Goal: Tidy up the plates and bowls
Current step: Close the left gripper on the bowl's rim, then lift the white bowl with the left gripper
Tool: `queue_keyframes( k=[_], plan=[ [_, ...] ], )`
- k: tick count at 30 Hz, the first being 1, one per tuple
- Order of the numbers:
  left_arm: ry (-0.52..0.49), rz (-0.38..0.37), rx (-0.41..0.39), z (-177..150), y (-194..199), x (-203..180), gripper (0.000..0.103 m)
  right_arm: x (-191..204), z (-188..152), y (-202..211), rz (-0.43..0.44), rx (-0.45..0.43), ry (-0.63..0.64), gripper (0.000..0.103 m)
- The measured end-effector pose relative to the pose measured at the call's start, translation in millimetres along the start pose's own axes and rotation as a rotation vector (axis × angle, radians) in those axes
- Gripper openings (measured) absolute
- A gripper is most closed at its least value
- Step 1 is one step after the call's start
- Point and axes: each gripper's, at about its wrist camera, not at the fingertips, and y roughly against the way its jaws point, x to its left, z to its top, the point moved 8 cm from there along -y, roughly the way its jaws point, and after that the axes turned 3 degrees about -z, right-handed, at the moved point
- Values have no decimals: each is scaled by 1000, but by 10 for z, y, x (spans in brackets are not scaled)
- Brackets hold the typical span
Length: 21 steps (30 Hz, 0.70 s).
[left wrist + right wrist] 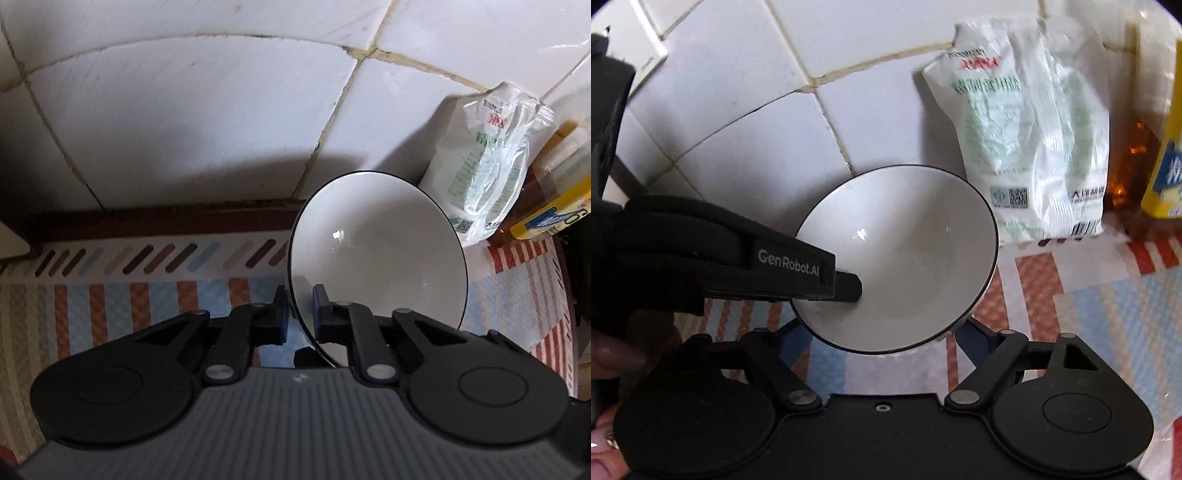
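A white tiled wall [192, 122] is seen behind a table laid with a striped, checked cloth [122, 295] in orange, blue and pale bands. A white plastic bag with green print [1034, 147] is leaned against the tiles, with a yellow-labelled bottle [1163, 173] just beside it at the right edge. The white bowl [908, 266], rimmed in black, is found on the cloth near the wall, just in front of the bag and tilted toward the cameras. Its near rim is clamped by the left gripper [300, 314], one pad set inside the bowl and one outside, the jaws drawn together on the wall of the bowl. The right gripper [882, 328] is held with its jaws wide apart on either side of the bowl's lower edge; whether the pads touch it cannot be told.
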Motion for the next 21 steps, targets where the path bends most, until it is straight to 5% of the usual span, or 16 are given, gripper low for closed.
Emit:
queue_keyframes(
  k=[11, 21],
  plan=[
    [-26, 11, -41, -236, 556, -311, 12, 35, -74, 572, -28, -75, 126, 82],
    [-45, 31, -108, -562, 1301, -628, 14, 56, -210, 1431, 36, -137, 210, 82]
  ],
)
